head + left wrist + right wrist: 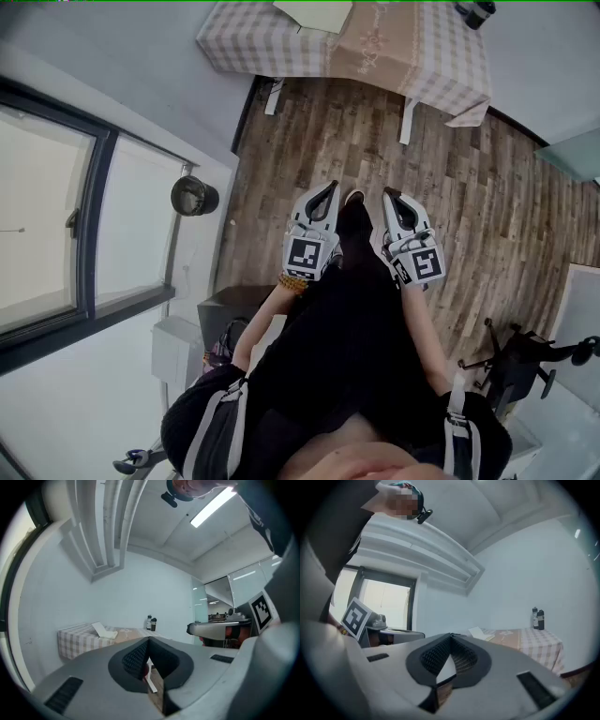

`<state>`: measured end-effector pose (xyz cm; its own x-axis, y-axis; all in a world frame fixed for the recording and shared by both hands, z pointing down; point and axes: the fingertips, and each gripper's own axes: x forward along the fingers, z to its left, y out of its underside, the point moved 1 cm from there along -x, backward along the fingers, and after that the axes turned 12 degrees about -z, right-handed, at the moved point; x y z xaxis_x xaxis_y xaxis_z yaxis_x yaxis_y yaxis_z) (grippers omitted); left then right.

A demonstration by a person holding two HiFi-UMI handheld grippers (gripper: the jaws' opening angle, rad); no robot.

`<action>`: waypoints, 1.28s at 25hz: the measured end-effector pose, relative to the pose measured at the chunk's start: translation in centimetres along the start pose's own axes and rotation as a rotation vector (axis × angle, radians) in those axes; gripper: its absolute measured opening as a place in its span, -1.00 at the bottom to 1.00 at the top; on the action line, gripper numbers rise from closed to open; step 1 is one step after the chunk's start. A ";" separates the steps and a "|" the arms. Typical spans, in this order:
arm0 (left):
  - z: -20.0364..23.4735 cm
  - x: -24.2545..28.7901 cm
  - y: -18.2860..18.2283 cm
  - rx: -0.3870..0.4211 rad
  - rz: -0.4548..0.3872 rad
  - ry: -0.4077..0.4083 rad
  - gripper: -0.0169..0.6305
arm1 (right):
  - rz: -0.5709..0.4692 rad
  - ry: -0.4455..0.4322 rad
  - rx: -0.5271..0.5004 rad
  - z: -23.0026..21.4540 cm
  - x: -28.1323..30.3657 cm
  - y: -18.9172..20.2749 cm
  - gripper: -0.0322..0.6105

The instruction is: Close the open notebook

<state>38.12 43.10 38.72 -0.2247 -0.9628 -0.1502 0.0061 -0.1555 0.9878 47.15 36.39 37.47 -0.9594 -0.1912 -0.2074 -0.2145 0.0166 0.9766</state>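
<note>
- Head view: left gripper [327, 190] and right gripper [390, 197] side by side above the brown wood-plank floor [309, 141], well apart from the open white paper notebook [314, 14] on the far checked-cloth counter [441, 66].
- Left gripper view: jaws pressed together, empty; notebook [104, 631] far ahead.
- Right gripper view: jaws likewise together, empty.

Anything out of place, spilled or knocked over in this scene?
Nothing stands out. The notebook lies open on the table, the bottles stand upright at its corner, and no spill shows. The left gripper and right gripper are shut, empty and away from the table.
</note>
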 end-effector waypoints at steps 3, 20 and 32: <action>0.6 1.5 0.2 -0.002 -0.002 -0.014 -0.94 | 0.000 -0.030 0.010 -1.4 1.4 0.3 -0.89; 9.3 13.9 1.8 -0.045 0.030 -0.067 -0.94 | 0.017 -0.122 0.017 -9.2 15.8 2.7 -0.88; 16.9 24.0 1.9 -0.018 0.061 -0.085 -0.94 | -0.004 -0.125 0.077 -16.2 27.6 4.9 -0.88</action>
<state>16.27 23.44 37.70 -0.3049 -0.9486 -0.0846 0.0400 -0.1014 0.9940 22.58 15.24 37.41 -0.9728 -0.0677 -0.2215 -0.2271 0.0926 0.9694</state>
